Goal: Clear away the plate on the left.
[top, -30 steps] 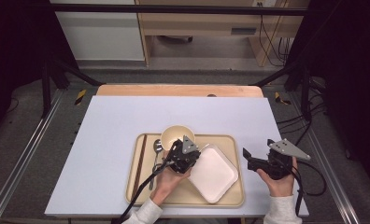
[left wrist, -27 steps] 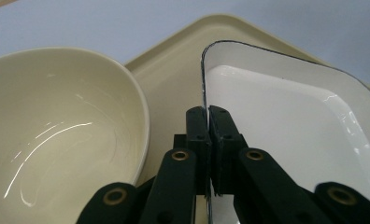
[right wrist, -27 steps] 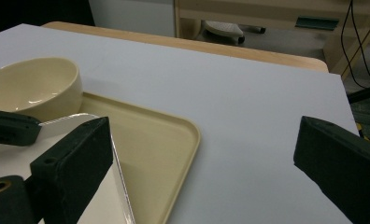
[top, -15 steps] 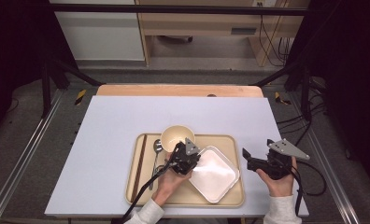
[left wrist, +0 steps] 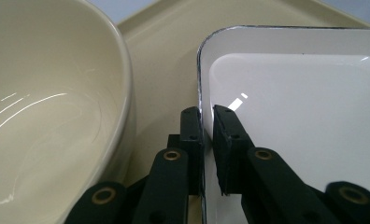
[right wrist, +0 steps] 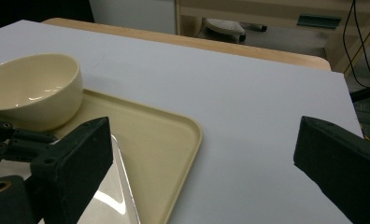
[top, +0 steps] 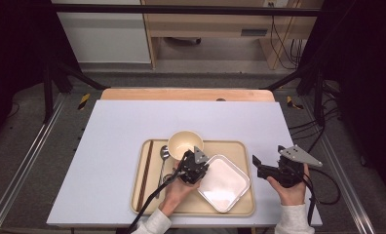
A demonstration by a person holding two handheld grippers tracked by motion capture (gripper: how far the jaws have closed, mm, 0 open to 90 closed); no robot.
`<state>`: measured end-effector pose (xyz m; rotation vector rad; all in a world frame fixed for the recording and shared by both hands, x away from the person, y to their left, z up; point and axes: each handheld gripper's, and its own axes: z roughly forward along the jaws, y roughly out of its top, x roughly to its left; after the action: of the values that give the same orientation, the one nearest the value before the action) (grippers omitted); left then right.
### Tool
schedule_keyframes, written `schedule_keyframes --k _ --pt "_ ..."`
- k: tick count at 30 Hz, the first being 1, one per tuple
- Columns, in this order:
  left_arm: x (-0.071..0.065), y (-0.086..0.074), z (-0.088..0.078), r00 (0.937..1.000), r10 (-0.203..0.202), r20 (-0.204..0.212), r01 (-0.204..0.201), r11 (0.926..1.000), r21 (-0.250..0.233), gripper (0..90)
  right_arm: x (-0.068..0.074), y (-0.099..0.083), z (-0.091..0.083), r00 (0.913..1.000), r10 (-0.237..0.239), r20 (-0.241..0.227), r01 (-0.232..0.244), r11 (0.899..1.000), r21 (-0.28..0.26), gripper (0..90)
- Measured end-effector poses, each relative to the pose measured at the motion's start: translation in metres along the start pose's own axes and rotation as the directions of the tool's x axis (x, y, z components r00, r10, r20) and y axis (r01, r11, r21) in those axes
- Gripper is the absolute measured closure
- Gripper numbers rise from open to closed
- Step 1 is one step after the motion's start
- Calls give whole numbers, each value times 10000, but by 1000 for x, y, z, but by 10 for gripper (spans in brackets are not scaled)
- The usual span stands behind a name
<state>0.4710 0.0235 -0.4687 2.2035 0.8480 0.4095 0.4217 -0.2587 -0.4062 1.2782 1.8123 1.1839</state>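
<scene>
A white square plate (top: 225, 183) lies on the right half of a tan tray (top: 240, 148), beside a cream bowl (top: 183, 143). My left gripper (top: 201, 165) is at the plate's left corner. In the left gripper view its jaws (left wrist: 207, 112) straddle the plate's rim (left wrist: 200, 70). They have just been opening, and a thin gap shows between the rim and the right pad. The bowl (left wrist: 47, 107) is close on the left. My right gripper (top: 264, 163) hovers wide open over the table, right of the tray, with nothing in it (right wrist: 204, 144).
Dark chopsticks (top: 144, 173) and a metal spoon (top: 163, 161) lie along the tray's left side. The tray sits near the front edge of a white table top (top: 132, 126). A wooden strip (top: 186, 94) runs along the table's far edge.
The left gripper and the plate's corner have shifted slightly right and toward me. The right gripper has kept still.
</scene>
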Motion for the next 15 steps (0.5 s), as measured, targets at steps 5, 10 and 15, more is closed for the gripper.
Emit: schedule_keyframes --k 5,10,15 --pt "-2 -2 2 10000 86 -33 -86 10000 38 807 0 0 0 10000 7 -6 -7 10000 -3 51" --pt "-3 1 -11 10000 -10 78 13 9993 -386 733 0 0 -1 10000 19 -8 -19 10000 -34 51" --pt "-3 6 -37 9993 52 380 -13 9947 -1028 668 0 0 -1 10000 20 6 -20 10000 -32 51"
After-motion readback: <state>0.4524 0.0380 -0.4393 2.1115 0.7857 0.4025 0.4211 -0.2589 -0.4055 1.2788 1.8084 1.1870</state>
